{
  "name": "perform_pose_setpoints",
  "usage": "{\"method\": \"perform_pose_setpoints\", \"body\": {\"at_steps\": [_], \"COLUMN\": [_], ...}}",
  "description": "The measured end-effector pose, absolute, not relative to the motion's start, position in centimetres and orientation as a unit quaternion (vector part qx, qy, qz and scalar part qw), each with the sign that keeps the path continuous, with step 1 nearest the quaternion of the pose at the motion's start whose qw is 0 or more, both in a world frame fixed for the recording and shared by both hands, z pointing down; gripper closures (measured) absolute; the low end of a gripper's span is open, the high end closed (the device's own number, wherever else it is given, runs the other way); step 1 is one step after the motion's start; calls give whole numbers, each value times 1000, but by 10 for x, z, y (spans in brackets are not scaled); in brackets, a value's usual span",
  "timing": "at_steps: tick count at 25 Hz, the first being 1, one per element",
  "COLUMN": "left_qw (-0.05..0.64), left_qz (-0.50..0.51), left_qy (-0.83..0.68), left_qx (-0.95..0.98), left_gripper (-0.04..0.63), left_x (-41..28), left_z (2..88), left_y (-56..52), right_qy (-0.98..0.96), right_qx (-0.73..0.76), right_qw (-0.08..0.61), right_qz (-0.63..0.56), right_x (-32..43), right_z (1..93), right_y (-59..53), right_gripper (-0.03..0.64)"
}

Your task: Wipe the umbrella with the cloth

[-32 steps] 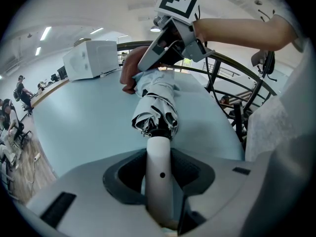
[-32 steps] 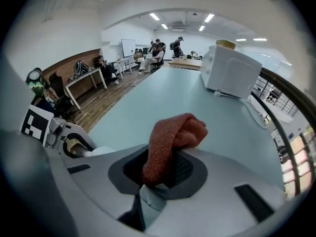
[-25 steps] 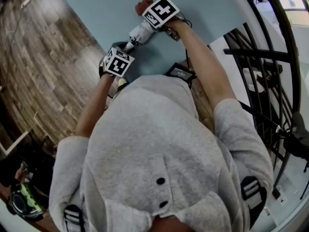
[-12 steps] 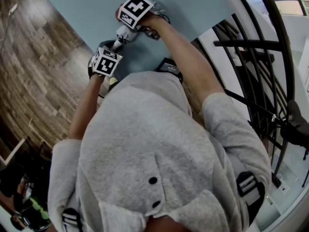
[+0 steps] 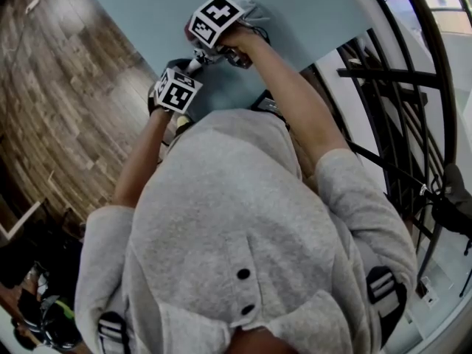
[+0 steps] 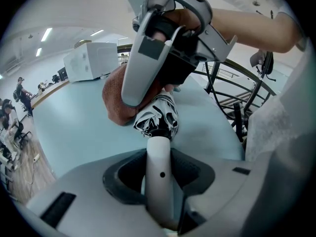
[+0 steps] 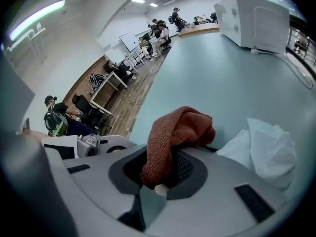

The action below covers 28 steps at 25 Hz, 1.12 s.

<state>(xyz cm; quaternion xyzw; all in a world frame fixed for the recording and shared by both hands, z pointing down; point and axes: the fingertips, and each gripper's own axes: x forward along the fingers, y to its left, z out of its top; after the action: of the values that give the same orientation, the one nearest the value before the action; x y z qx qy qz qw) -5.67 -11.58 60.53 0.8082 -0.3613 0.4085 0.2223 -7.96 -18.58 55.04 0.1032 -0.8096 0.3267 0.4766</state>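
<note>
A folded black-and-white umbrella (image 6: pixel 158 118) lies on the pale blue table (image 6: pixel 74 132). Its white handle (image 6: pixel 159 174) is clamped in my left gripper (image 6: pixel 159 162), which is shut on it. In the head view the left gripper (image 5: pixel 177 91) sits near the table's front edge. My right gripper (image 7: pixel 163 174) is shut on a rust-red cloth (image 7: pixel 175 132). In the left gripper view that cloth (image 6: pixel 116 100) presses against the canopy just beyond the handle, under the right gripper (image 6: pixel 163 48). The right gripper (image 5: pixel 203 46) stands close behind the left one.
A white boxy appliance (image 7: pixel 254 16) stands at the table's far end. Crumpled white fabric (image 7: pixel 269 149) lies right of the cloth. A black metal railing (image 5: pixel 398 109) runs along the right. Wooden floor (image 5: pixel 66 102) lies left, with people at desks (image 7: pixel 153 33) far off.
My right gripper with the cloth has slid along the umbrella toward the left gripper, closing the gap between the two. The left gripper has stayed put on the handle.
</note>
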Motion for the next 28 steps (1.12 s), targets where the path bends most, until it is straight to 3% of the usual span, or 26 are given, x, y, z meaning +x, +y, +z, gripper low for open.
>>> {"method": "perform_pose_setpoints", "body": {"at_steps": [13,28], "left_qw": [222,223], "left_qz": [406,406], "left_qy": [-362,-361], "left_qx": [809,810], "left_gripper": [439,439], "left_x": [-59,-59], "left_z": [605,606], "left_y": [-116,-116], "right_qy": [-808,-798], "right_qx": [48,16], "right_qw": [473,483], "right_qz": [348,359], "right_x": [-84,-39], "right_z": [545,552], "right_y": [-157,-122], "right_gripper": [546,546]}}
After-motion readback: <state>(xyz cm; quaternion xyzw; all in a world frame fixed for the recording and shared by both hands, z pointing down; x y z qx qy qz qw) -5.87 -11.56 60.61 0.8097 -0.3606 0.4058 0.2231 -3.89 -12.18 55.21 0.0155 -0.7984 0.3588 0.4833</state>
